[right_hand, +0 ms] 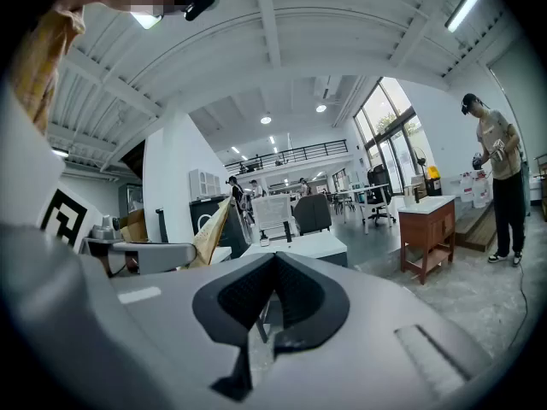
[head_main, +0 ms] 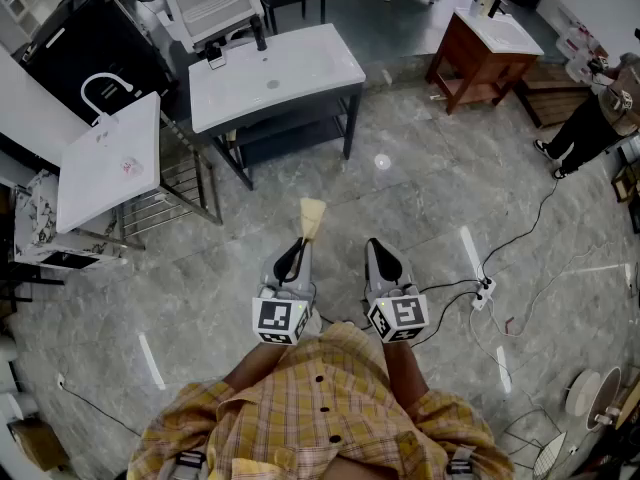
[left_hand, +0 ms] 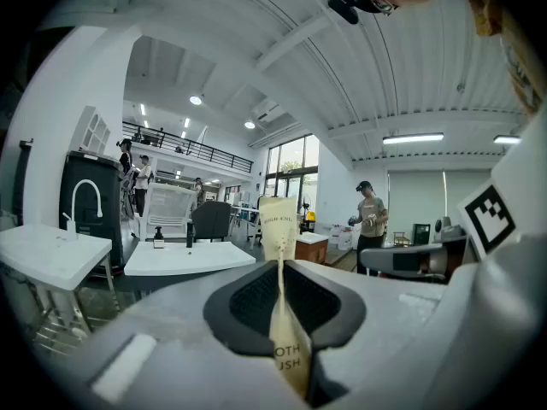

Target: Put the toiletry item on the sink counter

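A thin beige toothbrush packet (head_main: 312, 218) sticks forward out of my left gripper (head_main: 299, 247), which is shut on its lower end. In the left gripper view the packet (left_hand: 279, 229) stands upright between the dark pads of that gripper (left_hand: 282, 310). My right gripper (head_main: 376, 249) hangs beside it, shut with nothing in it; its pads meet in the right gripper view (right_hand: 272, 272). Both grippers are over the floor. The white sink counter (head_main: 300, 78) on a dark frame stands well ahead of them, and shows too in the left gripper view (left_hand: 184, 257).
A second white basin (head_main: 105, 168) with a curved tap stands to the left. A soap bottle (head_main: 213, 58) and a dark tap (head_main: 260, 33) sit on the counter's far edge. A wooden vanity (head_main: 485, 53) and a person (head_main: 590, 118) are far right. Cables and a power strip (head_main: 483, 293) lie on the floor.
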The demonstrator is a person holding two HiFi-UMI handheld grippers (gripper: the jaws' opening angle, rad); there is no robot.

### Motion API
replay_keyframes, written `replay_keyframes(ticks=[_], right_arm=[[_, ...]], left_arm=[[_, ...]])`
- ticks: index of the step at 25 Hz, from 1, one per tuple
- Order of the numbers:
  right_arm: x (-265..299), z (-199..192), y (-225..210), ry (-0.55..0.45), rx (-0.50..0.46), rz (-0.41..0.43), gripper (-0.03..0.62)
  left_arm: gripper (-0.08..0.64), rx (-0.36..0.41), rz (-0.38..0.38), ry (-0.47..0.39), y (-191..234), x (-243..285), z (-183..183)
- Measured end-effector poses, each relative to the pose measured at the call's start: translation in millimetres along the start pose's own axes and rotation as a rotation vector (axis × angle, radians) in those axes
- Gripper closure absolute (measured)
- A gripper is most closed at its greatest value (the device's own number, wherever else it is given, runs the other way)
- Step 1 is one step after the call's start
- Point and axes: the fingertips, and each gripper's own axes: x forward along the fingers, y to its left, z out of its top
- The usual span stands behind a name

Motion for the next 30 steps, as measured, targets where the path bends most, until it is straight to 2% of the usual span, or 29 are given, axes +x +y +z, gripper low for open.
replay_keyframes(ticks=[8,19,30], right_arm=[[25.5,1.4,1.5,-0.004,0.012,0.021,0.592],[62.7,14.3,17.0,-0.033,-0.002,-0.036,0.592],[110.6,9.4,23.8,-0.007,-0.005,-0.027,0.592]], left_arm=[[0.537,-0.005,0.001,0.005,20.9,15.4,-2.1],[0.537,-0.004,-0.024,-0.015,67.3,21.9,5.9],[0.537,-0.031,-0.016,-0.007,103.8,40.3,-1.3]])
